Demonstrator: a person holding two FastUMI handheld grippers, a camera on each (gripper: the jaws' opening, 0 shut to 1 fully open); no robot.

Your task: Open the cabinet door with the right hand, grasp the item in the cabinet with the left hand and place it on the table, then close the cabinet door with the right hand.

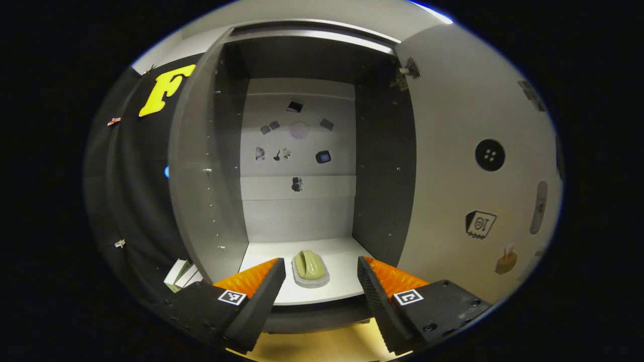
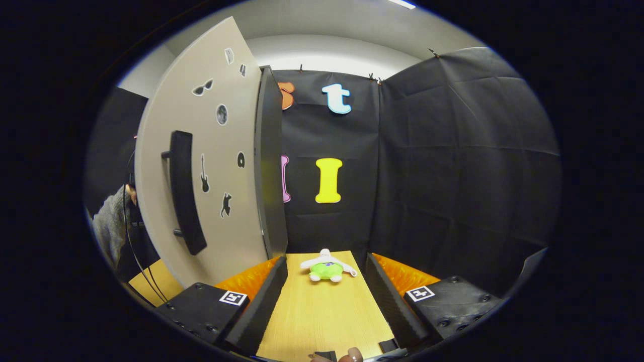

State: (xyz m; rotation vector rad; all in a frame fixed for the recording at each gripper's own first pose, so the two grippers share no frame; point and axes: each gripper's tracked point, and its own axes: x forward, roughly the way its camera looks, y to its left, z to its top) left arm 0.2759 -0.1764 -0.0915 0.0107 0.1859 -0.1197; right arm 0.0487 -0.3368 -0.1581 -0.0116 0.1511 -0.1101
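Grey cabinet (image 1: 302,211) stands open in the left gripper view, one green item (image 1: 310,268) mid-shelf beyond the left gripper (image 1: 317,281), jaws spread. Right gripper view adds the cabinet door (image 2: 201,166), its handle (image 2: 183,191), one plush toy (image 2: 327,267) at the desk's (image 2: 322,311) far edge; right gripper (image 2: 324,286) spread, empty.

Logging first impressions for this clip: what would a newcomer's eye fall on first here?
In the left gripper view, the open cabinet with a small green item alone on its white floor, framed between the open left gripper. In the right gripper view, the swung-out door with its dark handle, and a plush toy on the wooden table.
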